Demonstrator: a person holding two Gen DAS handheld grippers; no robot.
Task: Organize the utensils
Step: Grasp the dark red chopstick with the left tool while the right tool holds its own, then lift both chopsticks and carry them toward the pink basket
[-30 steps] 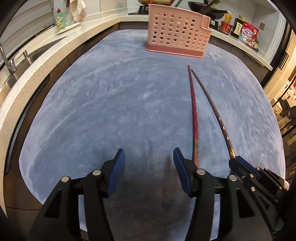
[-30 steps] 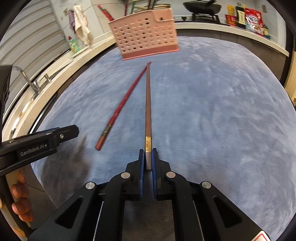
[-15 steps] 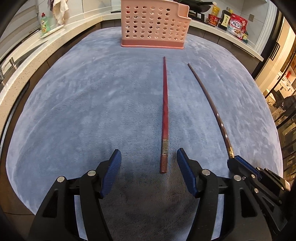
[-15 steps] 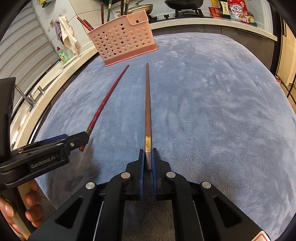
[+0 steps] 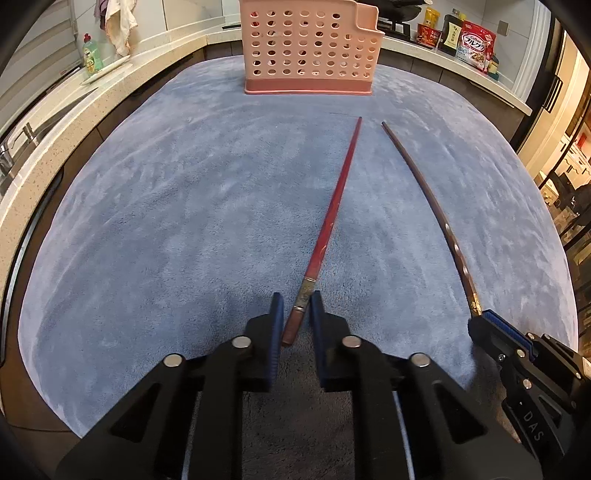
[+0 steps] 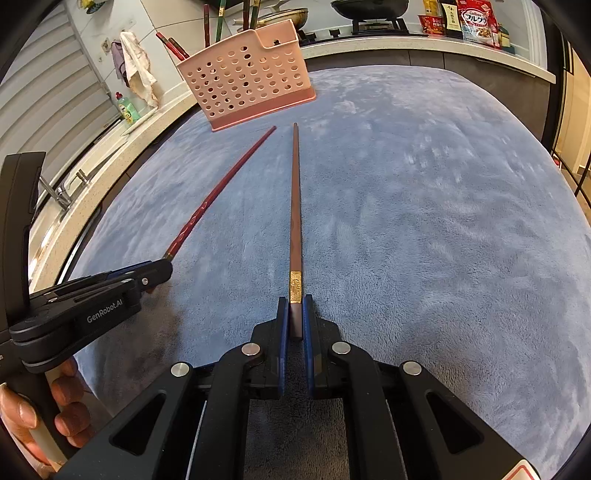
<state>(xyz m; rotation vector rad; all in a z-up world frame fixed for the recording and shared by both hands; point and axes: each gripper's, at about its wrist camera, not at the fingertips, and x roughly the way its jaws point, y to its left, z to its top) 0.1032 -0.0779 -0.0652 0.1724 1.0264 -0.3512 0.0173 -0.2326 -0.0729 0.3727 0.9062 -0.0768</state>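
Grippers both on chopsticks, 1 each. Left gripper (image 5: 296,306) has its blue pads straddling the butt end of the red chopstick (image 5: 334,206), narrow gap, right pad looks touching the stick, left pad shows a sliver of space; cannot tell if it's actually clamped yet. Stick's butt sits between the pads just above the cloth, tip pointing toward the pink holder (image 5: 308,46). Same stick from the right wrist view (image 6: 221,188): runs from the left gripper (image 6: 162,267) diagonally up toward the holder base.

Right gripper (image 6: 295,314) is clenched on the brown chopstick (image 6: 295,206), both pads flush against the butt end, gold band just ahead of the fingertips. Stick runs straight ahead, tip ending near the holder (image 6: 245,77), not touching it. From the left wrist view the brown chopstick (image 5: 432,199) curves (fisheye) from the right gripper (image 5: 480,317) toward the holder, lying beside the red one, tips near each other but apart.

Holder is perforated, upright at the far side of the blue-grey cloth (image 5: 166,221), already carrying several chopsticks (image 6: 173,46) standing up out of it.

Background: green dish soap bottle (image 5: 90,55) and a rag (image 5: 118,22) on the counter to the left, cereal bag (image 5: 474,44) and jars on the far counter to the right, wok (image 6: 369,7) on the stove. Person's fingers (image 6: 66,417) visible wrapped on the left gripper's handle.
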